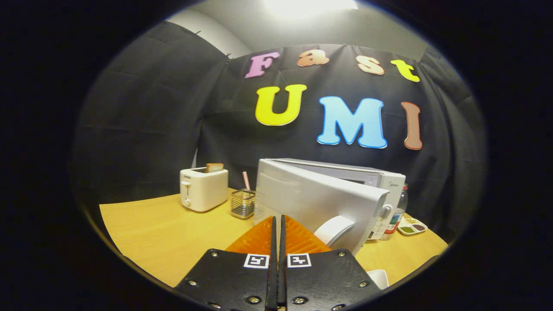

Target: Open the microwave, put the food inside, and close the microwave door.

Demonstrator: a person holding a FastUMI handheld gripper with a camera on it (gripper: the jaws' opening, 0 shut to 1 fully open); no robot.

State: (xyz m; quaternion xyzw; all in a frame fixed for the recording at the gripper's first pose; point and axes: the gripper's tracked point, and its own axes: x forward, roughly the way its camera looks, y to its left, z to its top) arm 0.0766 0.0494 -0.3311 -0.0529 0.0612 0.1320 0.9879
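The tongs (277, 224), pressed together and holding nothing, sit just before the microwave (345, 190) on the counter (164, 233), its door (315, 203) swung partly open toward them. A toaster (204, 188) and wire holder (242, 204) stand beside it.

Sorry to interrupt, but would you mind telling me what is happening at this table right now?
A person is working a hand-held gripper at a white microwave on a wooden table. The fingers are shut together with nothing between them, just in front of the microwave door, which stands partly open. A toaster with bread and a wire holder stand beside the microwave.
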